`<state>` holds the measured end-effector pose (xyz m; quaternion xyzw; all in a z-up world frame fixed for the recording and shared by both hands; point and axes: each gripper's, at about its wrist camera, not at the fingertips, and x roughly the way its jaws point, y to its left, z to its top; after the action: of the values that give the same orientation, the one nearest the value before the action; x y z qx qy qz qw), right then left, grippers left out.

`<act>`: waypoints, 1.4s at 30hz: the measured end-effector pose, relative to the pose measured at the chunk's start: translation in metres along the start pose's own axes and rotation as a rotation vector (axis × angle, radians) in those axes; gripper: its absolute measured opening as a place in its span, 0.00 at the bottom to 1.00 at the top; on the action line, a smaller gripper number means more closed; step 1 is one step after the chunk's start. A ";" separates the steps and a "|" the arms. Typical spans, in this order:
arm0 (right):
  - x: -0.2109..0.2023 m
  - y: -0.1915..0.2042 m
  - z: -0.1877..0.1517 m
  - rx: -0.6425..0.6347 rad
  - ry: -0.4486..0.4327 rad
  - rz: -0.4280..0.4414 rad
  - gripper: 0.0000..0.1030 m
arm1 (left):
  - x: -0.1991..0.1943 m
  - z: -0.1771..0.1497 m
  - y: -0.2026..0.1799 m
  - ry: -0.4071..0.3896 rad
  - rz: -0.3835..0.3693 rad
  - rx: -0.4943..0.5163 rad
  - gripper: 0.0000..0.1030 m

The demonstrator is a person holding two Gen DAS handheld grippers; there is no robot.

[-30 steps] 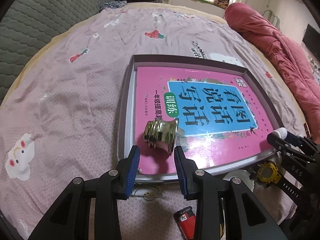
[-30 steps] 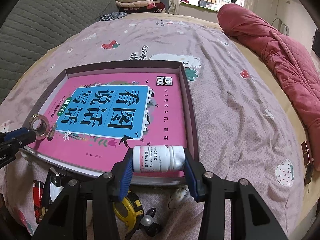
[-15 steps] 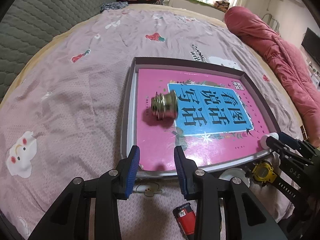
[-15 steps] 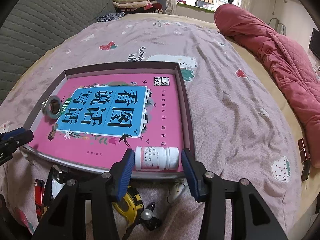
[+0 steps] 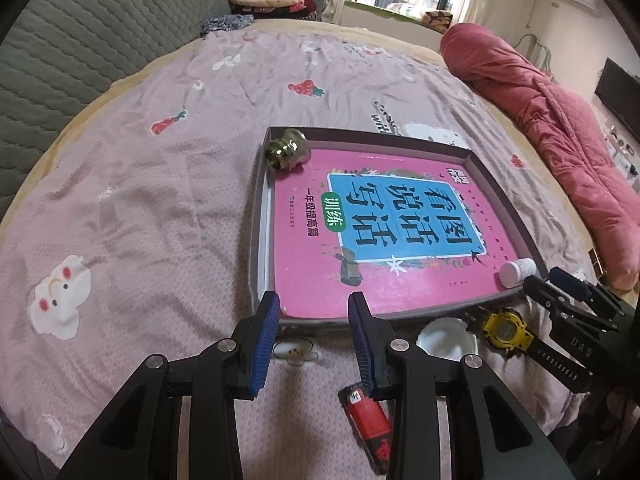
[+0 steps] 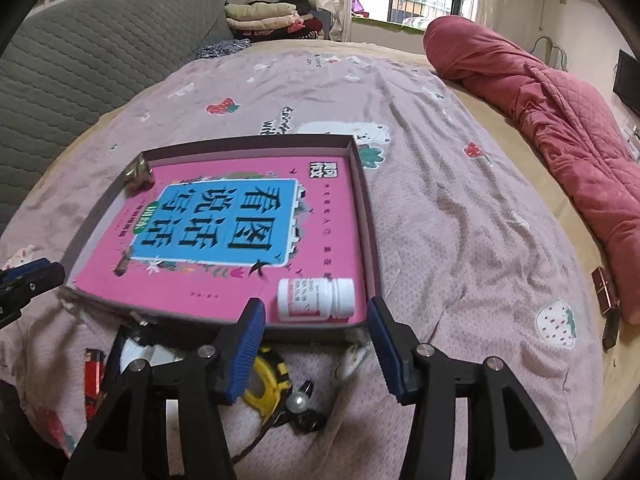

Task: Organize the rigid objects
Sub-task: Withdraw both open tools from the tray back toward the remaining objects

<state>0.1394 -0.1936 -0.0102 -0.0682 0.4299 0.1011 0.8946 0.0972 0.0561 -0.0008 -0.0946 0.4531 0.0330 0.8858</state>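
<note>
Pill bottle (image 6: 316, 297), white, lies on its side in the near right corner of the shallow box (image 6: 370, 240), resting on the pink book (image 6: 240, 248) that fills the box floor. Your right gripper (image 6: 316, 344) sits just short of it: the blue pads (image 6: 248, 344) stand either side of the box's near edge, jaws opening, nothing between them, bottle free and untouched. From the left wrist view the same bottle (image 5: 516, 271) shows at the box's far right corner, cap end toward you.

Brass knob (image 5: 288, 149) lies tipped over in the far left corner of the box (image 5: 256, 240), against the wall, on the book (image 5: 380, 232). Your left gripper (image 5: 314, 344) hovers at the near edge of the box, jaws part-way apart, empty.

Loose on the bed (image 5: 140, 200) in front of the box: a white lid (image 5: 446, 338), a yellow watch (image 5: 504, 326) just beside it, a red lighter (image 5: 366, 414) under the left gripper's right finger. A yellow tape measure (image 6: 266, 380) lies under the right gripper. Red quilt (image 6: 560, 140) heaped along the bed's right side, well apart from the box.
</note>
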 end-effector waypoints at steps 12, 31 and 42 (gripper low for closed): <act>-0.044 -0.001 -0.019 0.017 -0.097 0.018 0.51 | -0.035 -0.016 -0.003 -0.025 -0.005 -0.006 0.41; -0.080 0.007 -0.018 -0.012 -0.161 0.062 0.53 | -0.061 -0.020 -0.018 -0.055 -0.003 0.025 0.53; -0.088 0.010 -0.027 -0.019 -0.150 0.084 0.54 | -0.067 -0.026 -0.015 -0.057 -0.002 0.022 0.56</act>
<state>0.0630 -0.2008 0.0413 -0.0507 0.3633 0.1473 0.9186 0.0393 0.0383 0.0411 -0.0843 0.4279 0.0296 0.8994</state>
